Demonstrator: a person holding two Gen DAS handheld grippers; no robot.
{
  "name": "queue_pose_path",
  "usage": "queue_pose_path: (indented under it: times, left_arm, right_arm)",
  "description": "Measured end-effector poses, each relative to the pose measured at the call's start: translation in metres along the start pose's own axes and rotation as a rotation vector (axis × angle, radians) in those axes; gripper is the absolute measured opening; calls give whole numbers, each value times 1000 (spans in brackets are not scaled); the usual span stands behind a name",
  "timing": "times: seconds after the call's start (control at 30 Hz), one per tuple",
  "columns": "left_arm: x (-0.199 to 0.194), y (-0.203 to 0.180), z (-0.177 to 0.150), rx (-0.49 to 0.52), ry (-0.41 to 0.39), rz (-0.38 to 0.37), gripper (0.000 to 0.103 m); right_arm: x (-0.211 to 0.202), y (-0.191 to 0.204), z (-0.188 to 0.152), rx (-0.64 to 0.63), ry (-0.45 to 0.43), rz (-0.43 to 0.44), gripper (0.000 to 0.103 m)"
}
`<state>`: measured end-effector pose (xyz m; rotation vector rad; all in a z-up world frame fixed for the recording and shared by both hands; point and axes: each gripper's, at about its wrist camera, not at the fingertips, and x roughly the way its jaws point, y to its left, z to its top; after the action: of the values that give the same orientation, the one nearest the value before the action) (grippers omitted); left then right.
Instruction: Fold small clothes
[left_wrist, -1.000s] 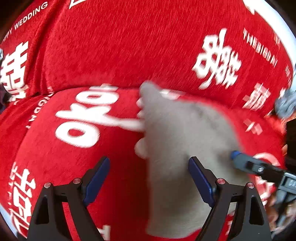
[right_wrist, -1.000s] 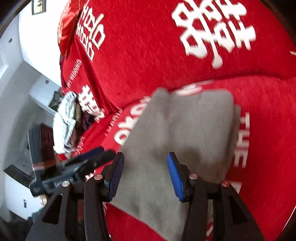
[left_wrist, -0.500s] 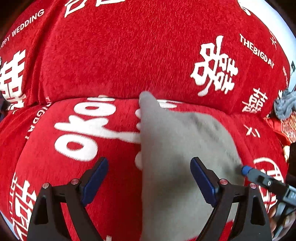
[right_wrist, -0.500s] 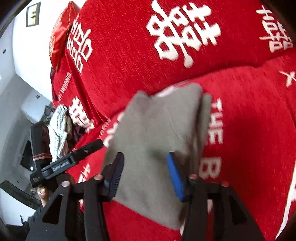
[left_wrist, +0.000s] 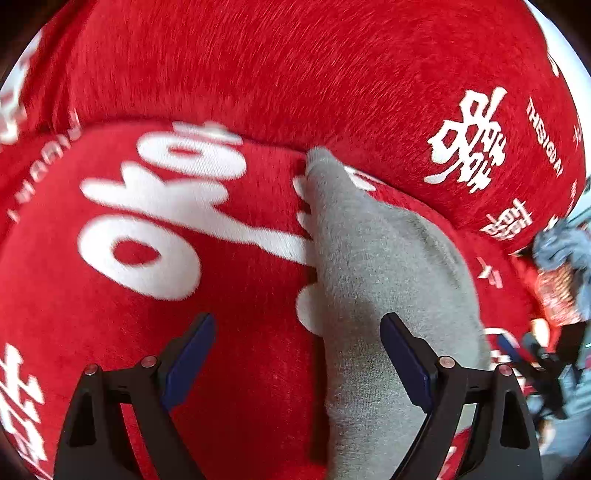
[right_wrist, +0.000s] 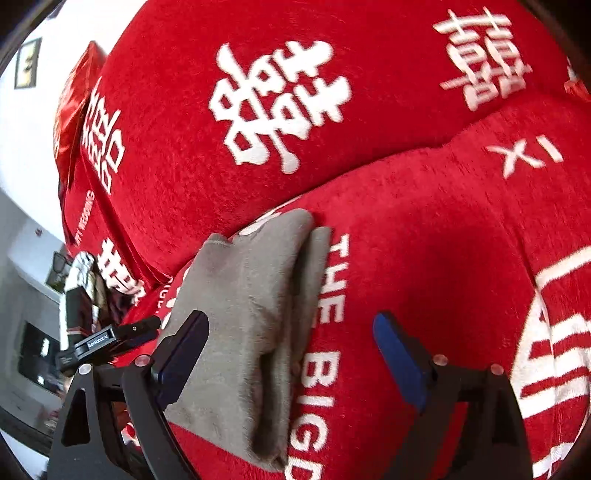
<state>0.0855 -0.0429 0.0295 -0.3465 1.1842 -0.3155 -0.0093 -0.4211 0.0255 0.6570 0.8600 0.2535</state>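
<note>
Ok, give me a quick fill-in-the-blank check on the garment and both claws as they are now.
1. The folded garment is ____ in colour.
2. It lies on a ____ cover printed with white characters.
3. Both the left claw and the right claw are ____, gripping nothing.
4. In the right wrist view, the garment lies on the ____ side of the white words THE BIG.

Missing words: grey; red; open; left

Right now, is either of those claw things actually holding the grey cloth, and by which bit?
Nothing is held. The left gripper and right gripper both stand open, and the folded grey garment lies loose on the red cushion.
</note>
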Motion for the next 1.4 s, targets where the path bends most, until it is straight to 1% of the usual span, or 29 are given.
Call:
queue_pose_path:
  times: [0.07,0.1,0.17,0.2,0.23,0.27,0.3,0.33,0.37,0.4,0.43,0.47,0.5,0.53,0.57,0.67,0.73,0.87,1.03,1.17,1.4]
  left_arm:
    - [17,-5,-5,-4,72,-91,91]
    - [23,-9,-8,-3,88,-124,91]
    - [33,-15,-10,-20,99,-174,91]
    - [39,-16,-10,-44,115,-203,91]
    - [48,-17,-10,-72,145,-244,91]
    - [55,-20,-12,-82,164,-271,91]
    - [56,-26,-13,-59,151,-256,92]
    - [55,-35,-13,-15,139,-229,92]
    - [56,-42,-12,12,143,-218,81]
    - [59,-49,-11,29,155,-216,71]
    - [60,-51,-9,30,155,-203,67]
    - [59,-53,-6,21,148,-197,61]
    - [58,-53,-4,17,144,-203,59]
    - [55,-55,-4,22,135,-202,56]
    - [50,-60,-5,51,119,-182,54]
    - [37,-81,-13,162,63,-104,53]
    - [28,-88,-15,194,39,-87,53]
    - [6,-84,-19,199,8,-109,53]
    - [-26,-77,-39,232,-41,-87,53]
    - [-47,-66,-60,247,-70,-67,53]
    - [-67,-45,-99,264,-87,-49,53]
  right_arm:
    - [13,1,2,10,33,40,93]
    - [24,2,3,19,66,78,93]
    - [55,3,0,54,142,109,93]
    - [69,4,-3,70,183,113,93]
    - [81,6,-6,71,204,109,93]
    - [84,19,-6,4,166,81,92]
    - [91,27,-7,-31,191,81,86]
    - [100,38,-9,-53,225,64,82]
    - [103,47,-9,-84,219,29,78]
    - [105,51,-9,-102,226,22,62]
    - [106,53,-8,-94,230,28,55]
    - [105,53,-7,-77,224,34,51]
    - [102,53,-6,-75,212,34,49]
    - [99,56,-6,-85,203,31,48]
    - [95,61,-8,-106,194,18,48]
    - [89,77,-11,-172,171,-34,46]
    - [83,89,-13,-213,155,-61,46]
    - [67,110,-18,-254,122,-65,46]
    - [53,132,-32,-291,104,-63,46]
    - [43,144,-51,-307,104,-62,46]
    - [29,160,-92,-324,121,-68,46]
